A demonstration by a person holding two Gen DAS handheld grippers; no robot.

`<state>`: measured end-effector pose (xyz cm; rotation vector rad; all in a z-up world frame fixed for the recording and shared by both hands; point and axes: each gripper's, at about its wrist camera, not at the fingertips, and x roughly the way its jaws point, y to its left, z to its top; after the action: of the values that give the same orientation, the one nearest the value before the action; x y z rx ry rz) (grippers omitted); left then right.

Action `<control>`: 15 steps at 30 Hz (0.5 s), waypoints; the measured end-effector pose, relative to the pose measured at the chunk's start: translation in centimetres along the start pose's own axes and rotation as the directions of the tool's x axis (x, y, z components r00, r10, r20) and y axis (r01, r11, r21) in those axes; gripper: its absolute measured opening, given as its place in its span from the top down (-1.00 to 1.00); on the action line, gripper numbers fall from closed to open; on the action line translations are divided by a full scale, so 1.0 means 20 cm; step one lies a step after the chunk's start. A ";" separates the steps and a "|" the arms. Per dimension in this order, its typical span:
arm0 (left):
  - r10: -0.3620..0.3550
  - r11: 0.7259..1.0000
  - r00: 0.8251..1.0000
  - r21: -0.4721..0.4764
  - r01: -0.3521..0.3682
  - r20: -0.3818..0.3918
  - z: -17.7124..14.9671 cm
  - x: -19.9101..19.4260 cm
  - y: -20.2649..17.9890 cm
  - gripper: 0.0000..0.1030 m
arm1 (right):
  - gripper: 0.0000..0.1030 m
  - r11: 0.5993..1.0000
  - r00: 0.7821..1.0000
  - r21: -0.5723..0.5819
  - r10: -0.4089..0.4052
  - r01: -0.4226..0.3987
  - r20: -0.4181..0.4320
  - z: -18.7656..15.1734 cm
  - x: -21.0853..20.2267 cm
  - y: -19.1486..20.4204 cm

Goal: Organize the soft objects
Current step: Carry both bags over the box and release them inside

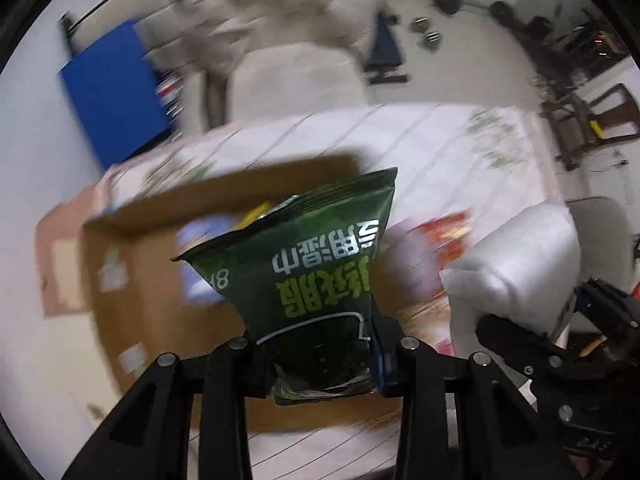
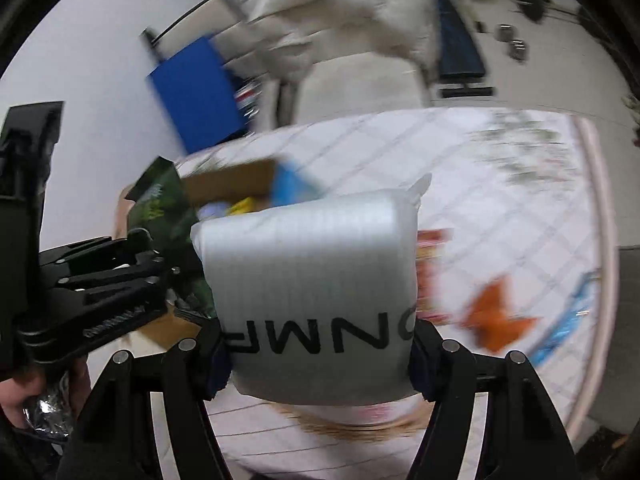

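Note:
My left gripper [image 1: 324, 364] is shut on a dark green snack bag [image 1: 312, 264] and holds it above an open cardboard box [image 1: 132, 280] on the quilted bed. The box holds a yellow and a pale blue packet. My right gripper [image 2: 320, 360] is shut on a white padded pouch [image 2: 312, 288] with black letters, held up beside the box. The pouch also shows at the right of the left wrist view [image 1: 516, 264]. The green bag shows at the left of the right wrist view [image 2: 160, 208].
A red packet [image 2: 430, 264], an orange packet [image 2: 496, 316] and a blue packet [image 2: 568, 320] lie on the white quilt [image 2: 500, 208]. A blue board [image 1: 112, 92] leans by the wall. A beige chair [image 1: 296, 80] stands behind the bed.

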<state>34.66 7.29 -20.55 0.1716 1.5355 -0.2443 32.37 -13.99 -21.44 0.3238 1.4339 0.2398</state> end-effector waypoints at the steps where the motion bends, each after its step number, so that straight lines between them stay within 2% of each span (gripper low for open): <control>1: 0.012 1.000 1.000 -0.012 -0.012 -0.016 -0.03 0.03 0.08 0.38 | -0.39 1.000 1.000 -0.013 0.006 -0.006 -0.020 -0.03 0.07 0.11; 4: 0.005 0.997 0.996 -0.075 -0.012 -0.085 -0.13 0.13 0.32 0.38 | -0.39 0.999 0.997 -0.031 0.010 -0.012 -0.074 -0.09 0.29 0.40; 8: -0.031 0.990 0.989 -0.142 0.010 -0.147 -0.20 0.31 0.55 0.38 | -0.39 0.998 0.990 -0.047 -0.036 0.030 -0.133 -0.17 0.57 0.64; 15: -0.099 0.981 0.972 -0.187 0.059 -0.214 -0.29 0.58 0.71 0.37 | -0.39 0.994 0.976 -0.052 -0.109 0.100 -0.189 -0.22 0.86 0.76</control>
<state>33.09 21.83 -32.94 -0.0066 1.7809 -0.1518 30.69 6.64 -32.32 0.1938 1.6284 0.2194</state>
